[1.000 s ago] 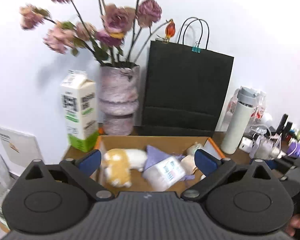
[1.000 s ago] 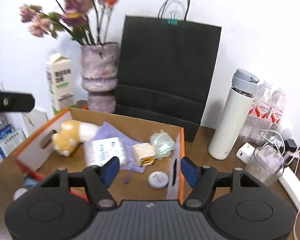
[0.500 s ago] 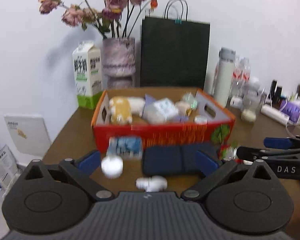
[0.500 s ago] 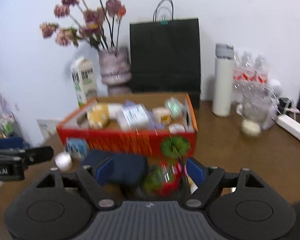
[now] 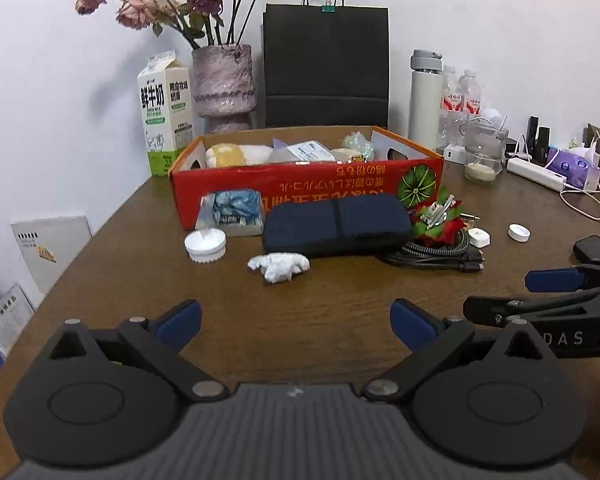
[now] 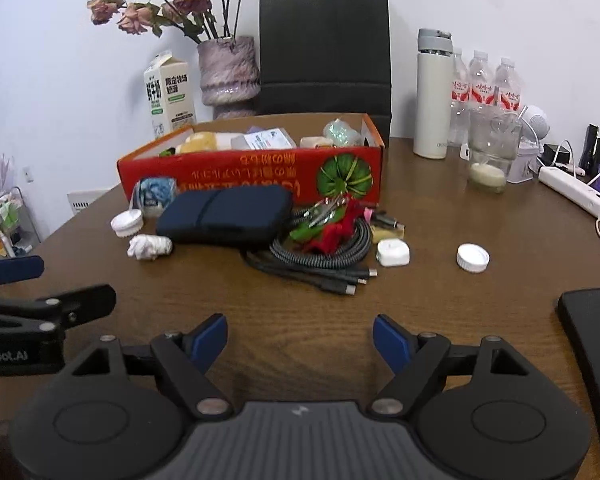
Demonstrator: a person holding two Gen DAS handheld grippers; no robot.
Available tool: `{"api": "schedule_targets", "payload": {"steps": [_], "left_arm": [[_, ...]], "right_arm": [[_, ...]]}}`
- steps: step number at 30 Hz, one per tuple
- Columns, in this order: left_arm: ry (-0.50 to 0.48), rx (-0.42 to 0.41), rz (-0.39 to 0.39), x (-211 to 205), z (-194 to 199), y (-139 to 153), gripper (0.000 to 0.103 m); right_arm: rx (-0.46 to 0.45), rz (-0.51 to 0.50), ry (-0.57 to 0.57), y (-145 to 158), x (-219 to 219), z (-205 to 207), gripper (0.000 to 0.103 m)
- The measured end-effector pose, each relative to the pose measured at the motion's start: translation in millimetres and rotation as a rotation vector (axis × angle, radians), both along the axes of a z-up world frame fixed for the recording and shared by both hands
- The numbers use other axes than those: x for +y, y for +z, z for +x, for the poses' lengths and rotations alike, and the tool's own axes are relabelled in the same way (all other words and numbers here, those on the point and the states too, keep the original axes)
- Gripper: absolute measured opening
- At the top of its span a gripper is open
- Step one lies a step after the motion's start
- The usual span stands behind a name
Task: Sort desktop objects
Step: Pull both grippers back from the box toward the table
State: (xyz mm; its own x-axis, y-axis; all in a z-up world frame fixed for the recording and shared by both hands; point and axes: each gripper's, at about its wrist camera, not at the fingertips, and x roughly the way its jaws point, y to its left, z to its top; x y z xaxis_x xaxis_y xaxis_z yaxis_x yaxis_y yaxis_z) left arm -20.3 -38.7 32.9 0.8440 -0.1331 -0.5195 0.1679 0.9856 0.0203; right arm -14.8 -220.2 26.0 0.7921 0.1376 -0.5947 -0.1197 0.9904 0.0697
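Box: red cardboard box (image 5: pixel 300 188) at 12 o'clock on the brown surface (image 5: pixel 300 300), already holding a yellow plush toy (image 5: pixel 236 155), a white packet (image 5: pixel 308 151) and a crinkly green bundle (image 5: pixel 358 142)
Done so far: judged partly sorted, several things inside the box
Left to sort: dark blue pouch (image 6: pixel 224 214) just in front of the box, crumpled white tissue (image 6: pixel 150 246) at 10 o'clock from the right camera, ridged white lid (image 6: pixel 127 222) beside it, blue wrapped packet (image 5: pixel 234 210) touching the box front, braided cable (image 6: pixel 320 256) with red-green ornament (image 6: pixel 332 228) on top, small white square case (image 6: pixel 393 252), white cap (image 6: pixel 473 257) at 1 o'clock
Left hand-held gripper (image 5: pixel 296 322): spread wide, nothing between the pads, above bare surface
Right hand-held gripper (image 6: pixel 300 338): spread, empty, short of the cable
Next, as a guess: pick any loose item, tissue nearest the left
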Motion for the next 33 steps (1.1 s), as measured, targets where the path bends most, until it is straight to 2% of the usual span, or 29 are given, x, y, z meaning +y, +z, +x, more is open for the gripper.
{"api": "schedule_targets", "payload": {"steps": [6,10,23,27,33], "left_arm": [[0.04,0.051,-0.027,4,7,-8,0.103],[0.06,0.078,-0.011,6,11,-13,0.103],[0.037,0.1,0.017,1,12,-15,0.103],[0.042,0.076,0.036,3,21,-8,0.103],[0.013,0.053,-0.027,13,51,7,0.099]], "right_arm": [[0.01,-0.023,0.01,-6,5,-2,0.082],[0.008,-0.041,0.018,-8,8,-3,0.083],[-0.008,-0.026,0.029,-1,8,4,0.083],[-0.037,-0.017,0.032,9,6,12,0.083],[-0.054,-0.004,0.022,14,-3,34,0.083]]}}
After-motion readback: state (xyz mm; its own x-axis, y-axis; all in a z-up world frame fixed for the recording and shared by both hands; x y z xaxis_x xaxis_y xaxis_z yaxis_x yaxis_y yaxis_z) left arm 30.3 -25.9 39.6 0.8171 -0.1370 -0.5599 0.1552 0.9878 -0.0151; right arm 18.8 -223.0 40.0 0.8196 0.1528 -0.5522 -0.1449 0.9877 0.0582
